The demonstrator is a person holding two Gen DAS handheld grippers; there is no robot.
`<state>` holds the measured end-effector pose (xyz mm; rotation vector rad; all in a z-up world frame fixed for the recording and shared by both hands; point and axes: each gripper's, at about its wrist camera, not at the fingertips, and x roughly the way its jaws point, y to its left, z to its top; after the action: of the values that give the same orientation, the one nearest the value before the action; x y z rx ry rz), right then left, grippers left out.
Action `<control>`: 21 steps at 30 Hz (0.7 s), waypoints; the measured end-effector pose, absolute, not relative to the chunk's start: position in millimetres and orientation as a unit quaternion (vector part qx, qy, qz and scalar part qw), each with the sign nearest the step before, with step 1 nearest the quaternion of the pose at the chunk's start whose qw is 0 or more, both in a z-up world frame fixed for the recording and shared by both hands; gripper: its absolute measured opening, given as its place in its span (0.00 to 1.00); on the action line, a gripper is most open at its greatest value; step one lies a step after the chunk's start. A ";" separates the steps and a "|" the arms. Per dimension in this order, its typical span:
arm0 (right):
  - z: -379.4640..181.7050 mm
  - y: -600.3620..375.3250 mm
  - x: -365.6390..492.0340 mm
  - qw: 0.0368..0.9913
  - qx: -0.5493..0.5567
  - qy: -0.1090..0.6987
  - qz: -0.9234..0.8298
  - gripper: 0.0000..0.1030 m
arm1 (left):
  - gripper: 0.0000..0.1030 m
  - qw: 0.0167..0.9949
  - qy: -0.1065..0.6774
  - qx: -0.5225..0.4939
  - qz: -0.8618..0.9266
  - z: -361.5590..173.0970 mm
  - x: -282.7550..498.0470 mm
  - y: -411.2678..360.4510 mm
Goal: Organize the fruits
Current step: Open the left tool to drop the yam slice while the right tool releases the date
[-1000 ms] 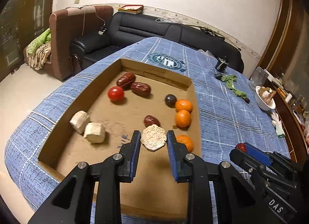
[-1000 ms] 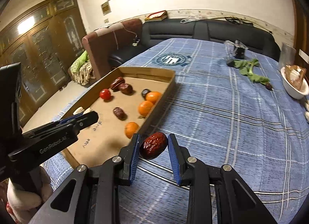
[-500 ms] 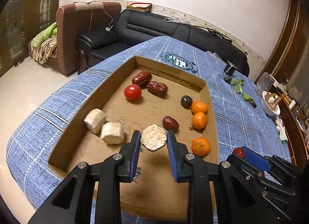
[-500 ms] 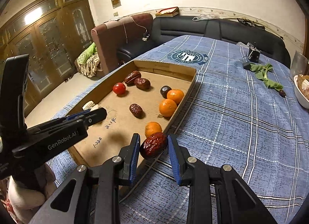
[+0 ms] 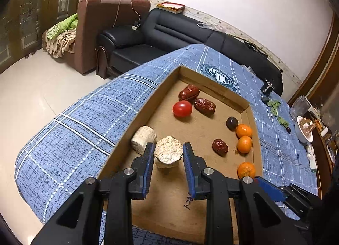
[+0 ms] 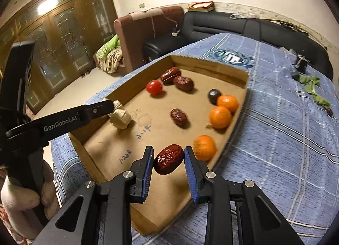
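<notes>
Both claws have drifted leftward over the cardboard tray (image 5: 131,118), the left claw (image 5: 168,156) clamping a pale chunk (image 5: 168,149) above the left-edge pieces, the right claw (image 6: 168,159) pinching a red date (image 6: 168,159) near the tray's front corner, where loosening early could roll it off.

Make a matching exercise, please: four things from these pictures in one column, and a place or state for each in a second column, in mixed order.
Things
1. pale rough chunk
2. red date
3. cherry tomato
4. green leaves

Places or states
A. lying on the blue cloth, outside the cardboard tray
B. held in the right gripper
C. held in the left gripper
D. lying in the tray beside two dates at its far end

Pairs: 1-C, 2-B, 3-D, 4-A
</notes>
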<state>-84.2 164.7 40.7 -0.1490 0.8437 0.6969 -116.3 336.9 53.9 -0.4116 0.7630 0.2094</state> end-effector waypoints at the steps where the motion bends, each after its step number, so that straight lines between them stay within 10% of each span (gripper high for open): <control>1: 37.2 169.4 -83.6 0.849 -0.076 0.404 0.333 0.32 | 0.26 0.902 0.371 -0.198 0.099 52.8 -115.2 335.8; 21: 16.8 191.4 -78.6 0.848 -0.114 0.406 0.320 0.32 | 0.28 0.908 0.381 -0.149 0.093 47.5 -103.2 313.1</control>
<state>-78.6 191.4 16.8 -0.2409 0.8559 0.6752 -103.2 313.1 47.5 -0.3069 0.7864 0.1926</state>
